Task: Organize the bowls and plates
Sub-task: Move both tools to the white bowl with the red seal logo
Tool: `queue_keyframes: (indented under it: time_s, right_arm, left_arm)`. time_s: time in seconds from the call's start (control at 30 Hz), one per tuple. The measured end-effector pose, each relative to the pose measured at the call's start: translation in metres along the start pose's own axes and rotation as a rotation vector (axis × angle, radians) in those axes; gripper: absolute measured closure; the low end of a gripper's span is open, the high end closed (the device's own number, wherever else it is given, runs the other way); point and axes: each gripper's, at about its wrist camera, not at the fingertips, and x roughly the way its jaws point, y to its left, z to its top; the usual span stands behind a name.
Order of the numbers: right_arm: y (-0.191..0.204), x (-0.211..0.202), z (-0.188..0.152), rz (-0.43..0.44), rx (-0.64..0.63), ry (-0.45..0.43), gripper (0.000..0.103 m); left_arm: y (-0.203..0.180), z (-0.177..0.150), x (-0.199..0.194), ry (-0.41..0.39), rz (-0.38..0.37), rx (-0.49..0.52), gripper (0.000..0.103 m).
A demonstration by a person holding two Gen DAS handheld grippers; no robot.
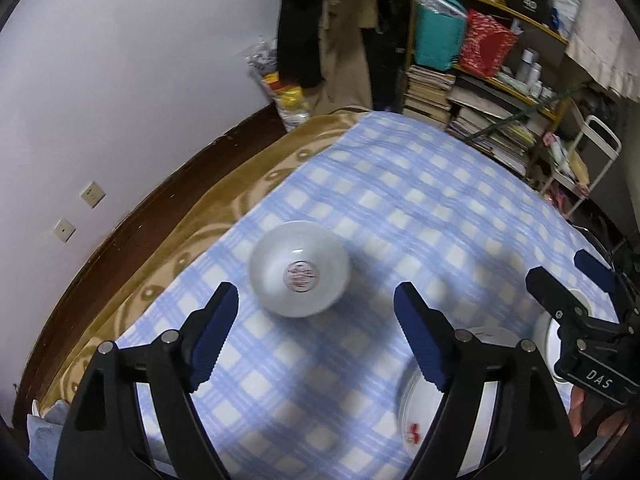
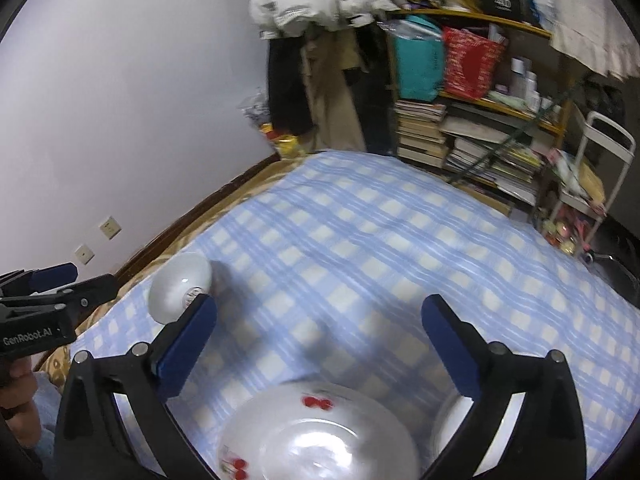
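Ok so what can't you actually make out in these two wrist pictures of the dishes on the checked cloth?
- White plate with red cherry print: right wrist view, near edge cut off by the frame, pattern blurred.
- Second white dish: hidden behind the right gripper finger; bowl or plate unclear.
- Overturned white ceramic bowl: left wrist view, its red base stamp is too blurred to read.
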Motion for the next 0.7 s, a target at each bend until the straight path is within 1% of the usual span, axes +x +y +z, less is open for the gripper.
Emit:
queue_keyframes:
  time_s: [0.17, 0.23, 0.3, 0.43, 0.6, 0.7]
  right_arm:
    - [0.03, 0.014, 0.006, 0.013, -0.037, 0.003, 0.0]
    - [0.04, 0.021, 0.008, 0.007, -0.046, 0.003, 0.0]
    - [0.047, 0.026, 0.008, 0.002, -0.052, 0.001, 0.0]
    - [0.057, 0.036, 0.011, -0.011, -0.072, -0.004, 0.0]
    - [0.066, 0.05, 0.015, -0.02, -0.088, -0.008, 0.0]
    - [0.071, 0.061, 0.015, -0.016, -0.092, 0.001, 0.0]
  left_arm:
    - [0.032, -0.006, 0.012, -0.011, 0.004, -0.027, 0.024]
    - [0.042, -0.008, 0.02, -0.016, 0.02, -0.035, 0.024]
    - [0.05, -0.009, 0.027, -0.012, 0.02, -0.054, 0.024]
    - [0.07, -0.012, 0.046, 0.01, -0.011, -0.111, 0.024]
    - [0.08, -0.011, 0.063, 0.006, 0.013, -0.126, 0.024]
    - [0.088, -0.008, 0.075, 0.021, -0.005, -0.154, 0.024]
